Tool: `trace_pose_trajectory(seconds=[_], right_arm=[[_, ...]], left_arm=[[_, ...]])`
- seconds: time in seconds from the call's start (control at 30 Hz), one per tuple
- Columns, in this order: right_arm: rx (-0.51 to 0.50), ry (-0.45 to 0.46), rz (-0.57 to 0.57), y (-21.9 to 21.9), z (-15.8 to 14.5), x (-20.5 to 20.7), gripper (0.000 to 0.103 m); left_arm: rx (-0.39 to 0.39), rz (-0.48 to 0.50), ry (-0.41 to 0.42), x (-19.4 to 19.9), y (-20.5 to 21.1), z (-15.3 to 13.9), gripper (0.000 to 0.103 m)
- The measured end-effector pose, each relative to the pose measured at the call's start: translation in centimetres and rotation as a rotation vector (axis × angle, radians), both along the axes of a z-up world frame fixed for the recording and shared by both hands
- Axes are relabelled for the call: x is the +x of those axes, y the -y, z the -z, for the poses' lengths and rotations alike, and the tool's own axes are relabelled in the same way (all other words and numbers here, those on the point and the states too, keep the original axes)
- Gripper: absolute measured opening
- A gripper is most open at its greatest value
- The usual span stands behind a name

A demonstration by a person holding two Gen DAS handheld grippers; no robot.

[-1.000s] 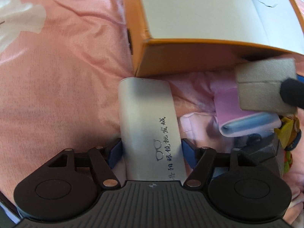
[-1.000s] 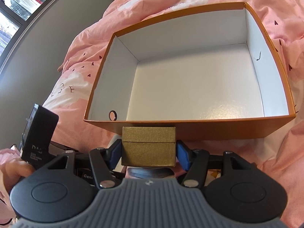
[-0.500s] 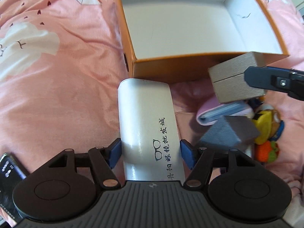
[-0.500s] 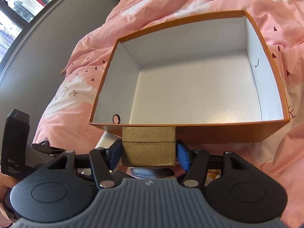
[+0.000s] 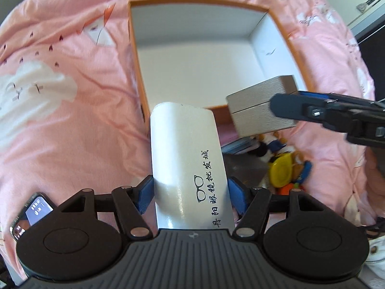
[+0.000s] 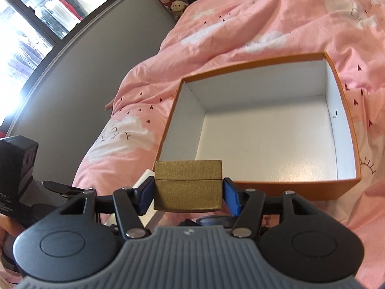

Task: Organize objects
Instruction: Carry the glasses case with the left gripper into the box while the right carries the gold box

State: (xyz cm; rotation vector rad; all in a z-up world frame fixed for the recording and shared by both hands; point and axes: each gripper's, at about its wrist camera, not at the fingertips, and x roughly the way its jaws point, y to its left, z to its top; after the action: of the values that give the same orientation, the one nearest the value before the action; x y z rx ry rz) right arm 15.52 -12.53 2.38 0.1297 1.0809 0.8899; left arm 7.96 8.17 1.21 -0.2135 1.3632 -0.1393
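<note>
Both grippers have risen above the bed: the left gripper (image 5: pixel 191 192) clamps the white glasses case (image 5: pixel 186 159), the right gripper (image 6: pixel 187 192) grips the gold box (image 6: pixel 188 185), both at the orange box's (image 6: pixel 346 187) near edge.

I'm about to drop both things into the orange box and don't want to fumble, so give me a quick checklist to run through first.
1. Left gripper clamped on the white glasses case: ok.
2. Right gripper clamped on the gold box: ok.
3. Gold box lid seated level: ok.
4. Orange box open, with bare floor for both: ok.
5. Both loads past the near wall: not ok; both appear at or short of the near rim.
6. Height of the loads above the rim: cannot tell.
</note>
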Motion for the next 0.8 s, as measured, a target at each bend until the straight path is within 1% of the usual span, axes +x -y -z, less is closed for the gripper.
trace_pose_trajectory(seconds=[0.1,0.27,0.33,0.4,0.53,0.6,0.67,0.8], right_arm=[[0.004,0.025,-0.002,0.0,-0.8,0.3,0.062],[0.007,0.070,0.034,0.1,-1.9,1.9,0.062],[0.011,0.095,0.063,0.4,-2.5,2.9,0.062],[0.008,0.113,0.095,0.6,-2.7,3.9,0.062],[-0.018,0.120,0.159,0.6,-1.8,6.4,0.062],[-0.037,0.118,0.183,0.5,-1.0,7.5,0.062],[-0.056,0.111,0.197,0.3,0.2,8.5,0.062],[-0.125,0.057,0.213,-0.3,3.2,10.2,0.062]], left_arm=[[-0.010,0.002,0.044,0.9,0.2,-1.1,0.075],[-0.018,-0.013,0.157,4.0,0.2,-3.4,0.075],[-0.022,-0.035,0.206,5.6,0.2,-3.8,0.075],[-0.005,-0.056,0.257,7.3,0.4,-3.5,0.075],[0.018,-0.099,0.315,10.8,1.2,-0.8,0.075],[0.044,-0.127,0.318,12.1,1.8,1.1,0.075],[0.054,-0.136,0.295,12.9,2.7,3.3,0.075],[0.067,-0.106,0.197,13.4,4.4,7.1,0.075]])
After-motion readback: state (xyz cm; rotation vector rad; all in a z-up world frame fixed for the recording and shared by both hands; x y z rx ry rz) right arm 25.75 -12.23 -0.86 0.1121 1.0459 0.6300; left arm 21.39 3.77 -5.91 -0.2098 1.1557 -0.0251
